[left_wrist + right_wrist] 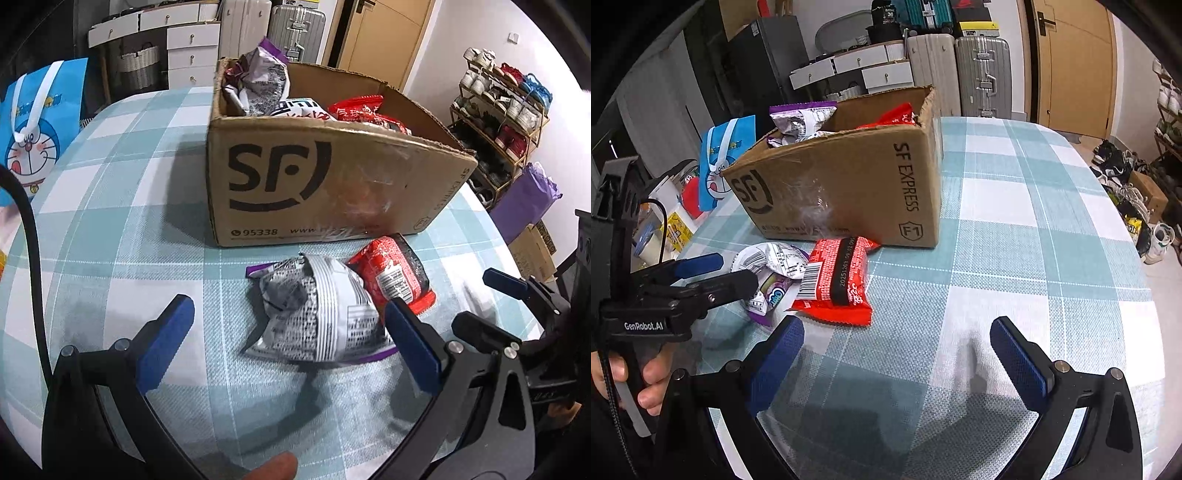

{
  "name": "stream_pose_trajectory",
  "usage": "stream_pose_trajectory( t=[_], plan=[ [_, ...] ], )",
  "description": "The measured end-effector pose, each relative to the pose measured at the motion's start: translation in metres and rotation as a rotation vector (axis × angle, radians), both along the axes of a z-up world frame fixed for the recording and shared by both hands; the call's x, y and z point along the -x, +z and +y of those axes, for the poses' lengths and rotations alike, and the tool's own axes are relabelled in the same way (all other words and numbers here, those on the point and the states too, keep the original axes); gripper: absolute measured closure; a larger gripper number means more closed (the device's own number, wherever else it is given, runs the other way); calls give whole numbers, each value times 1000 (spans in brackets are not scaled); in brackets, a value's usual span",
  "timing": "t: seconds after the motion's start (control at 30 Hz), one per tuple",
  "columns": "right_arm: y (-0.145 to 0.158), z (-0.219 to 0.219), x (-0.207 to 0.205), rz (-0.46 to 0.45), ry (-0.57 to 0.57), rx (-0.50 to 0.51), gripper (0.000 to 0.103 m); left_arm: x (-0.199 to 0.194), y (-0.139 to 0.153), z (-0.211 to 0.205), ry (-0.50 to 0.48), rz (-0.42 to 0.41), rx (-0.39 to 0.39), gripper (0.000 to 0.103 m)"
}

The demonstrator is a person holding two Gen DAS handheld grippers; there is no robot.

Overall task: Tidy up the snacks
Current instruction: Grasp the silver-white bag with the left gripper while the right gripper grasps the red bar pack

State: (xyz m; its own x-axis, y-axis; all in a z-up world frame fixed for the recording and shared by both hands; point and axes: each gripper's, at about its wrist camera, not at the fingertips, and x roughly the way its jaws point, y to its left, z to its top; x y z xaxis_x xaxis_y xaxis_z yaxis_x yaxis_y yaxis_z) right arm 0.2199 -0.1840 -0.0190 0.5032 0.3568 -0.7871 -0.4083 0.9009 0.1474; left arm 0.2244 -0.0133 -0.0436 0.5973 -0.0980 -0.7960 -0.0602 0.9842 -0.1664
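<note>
Before the cardboard box (332, 177), my left gripper (284, 343), jaws apart, sits nearest the silver-and-purple snack bag (317, 314) lying dead ahead; my right gripper (897, 354) gapes empty.

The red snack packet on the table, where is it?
In both wrist views the red snack packet lies on the checked tablecloth just before the cardboard box, touching the silver-and-purple packet.
</note>
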Motion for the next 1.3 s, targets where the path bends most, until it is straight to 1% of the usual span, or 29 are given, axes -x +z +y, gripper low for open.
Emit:
stream_pose_trajectory(
  t=[0.2,0.37,0.43,0.57,0.63,0.7,0.73,0.77,0.83,0.9,1.0,1.1,1.17,1.23,1.3],
  plan=[
    [-3,-2,1,5,-7,-5,0,-7,-3,-4,-16,15,-11,1],
    [-4,-2,0,13,-9,-9,0,-12,-6,-4,-49,30,51,18],
    [-5,-3,-1,18,-10,-15,0,-12,-7,-3,-60,31,69,23],
    [-3,1,-4,14,-10,-11,0,-13,-10,-3,-90,30,130,38],
    [-2,3,-6,16,-9,-26,0,-10,-11,-2,-90,24,140,40],
    [-1,8,-11,22,-7,-32,0,-11,-11,-3,-90,17,135,44],
    [-1,10,-12,21,-7,-29,0,-11,-11,-2,-85,15,130,50],
    [-2,14,-15,21,-9,-20,1,-9,-11,0,-83,12,129,53],
    [-3,21,-20,29,-8,-8,1,-8,-11,4,-81,9,153,55],
    [-6,29,-24,49,10,-11,1,-5,-11,7,-75,-2,146,57],
    [-9,41,-26,45,35,3,1,-1,-9,11,-66,-21,152,58],
    [-10,51,-27,36,56,3,6,10,-4,21,-45,-41,155,58],
    [-11,55,-28,36,66,7,13,16,-2,26,-36,-54,162,58],
    [-12,59,-28,32,73,11,17,20,1,30,-26,-64,153,58],
    [-13,63,-28,34,81,7,20,24,3,33,-20,-74,151,58]
  ],
)
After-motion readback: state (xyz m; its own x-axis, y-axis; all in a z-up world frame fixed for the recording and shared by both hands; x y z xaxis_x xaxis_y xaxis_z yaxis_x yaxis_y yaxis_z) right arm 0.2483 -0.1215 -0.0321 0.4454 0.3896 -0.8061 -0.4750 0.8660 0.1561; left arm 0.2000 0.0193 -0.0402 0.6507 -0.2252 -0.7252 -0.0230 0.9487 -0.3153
